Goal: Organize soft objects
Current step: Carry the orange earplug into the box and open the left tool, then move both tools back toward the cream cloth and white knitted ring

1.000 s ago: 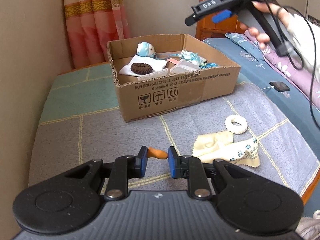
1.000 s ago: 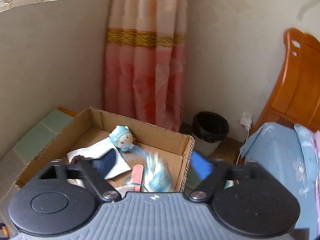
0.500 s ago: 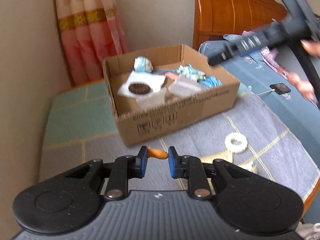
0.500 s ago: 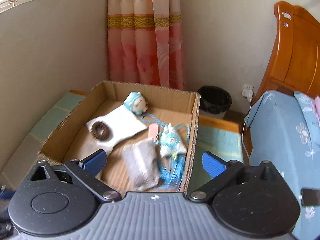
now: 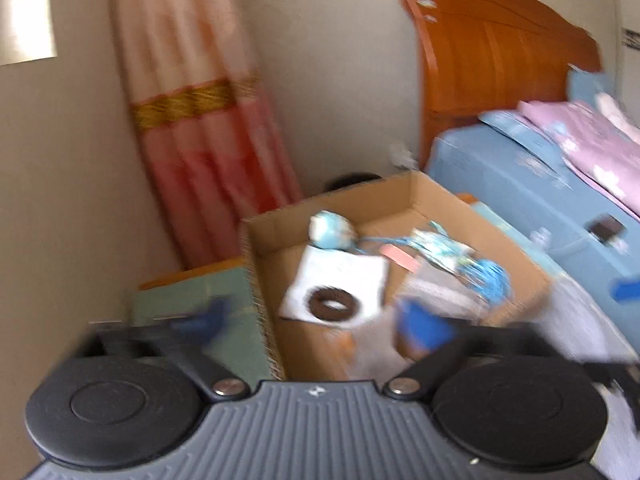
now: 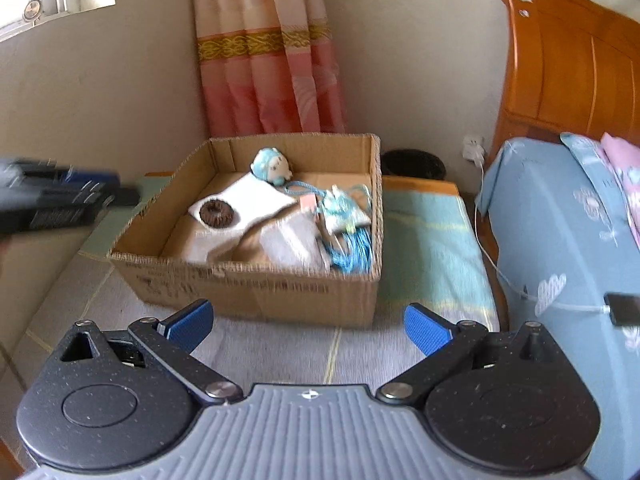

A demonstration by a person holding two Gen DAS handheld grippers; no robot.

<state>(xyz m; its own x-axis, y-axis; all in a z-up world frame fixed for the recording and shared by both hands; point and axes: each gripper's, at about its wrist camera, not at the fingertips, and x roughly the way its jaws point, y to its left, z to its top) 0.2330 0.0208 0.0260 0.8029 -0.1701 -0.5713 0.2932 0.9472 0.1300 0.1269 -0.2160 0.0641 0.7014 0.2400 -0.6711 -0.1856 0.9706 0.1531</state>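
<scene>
A cardboard box (image 6: 256, 288) (image 5: 420, 196) stands on the mat. It holds a blue plush doll (image 6: 272, 166) (image 5: 330, 229), a brown hair ring (image 6: 216, 213) (image 5: 333, 303) on a white cloth, a grey-white cloth (image 6: 290, 246) and a blue tassel charm (image 6: 352, 236). My left gripper (image 5: 320, 322) hangs over the box's near left corner, jaws wide apart, blurred; an orange thing (image 5: 347, 343) shows blurred below them inside the box. My right gripper (image 6: 308, 320) is open and empty, in front of the box. The left gripper also shows at the left edge of the right wrist view (image 6: 60, 200).
A pink curtain (image 6: 268, 48) hangs behind the box. A black bin (image 6: 412, 162) stands by the wall. A blue-covered bed (image 6: 560, 232) with a wooden headboard (image 6: 568, 68) lies to the right, a phone (image 6: 624, 308) on a cable on it.
My left gripper, shut on an orange item before, has moved up over the box and opened. My right gripper has drawn back from above the box to its front.
</scene>
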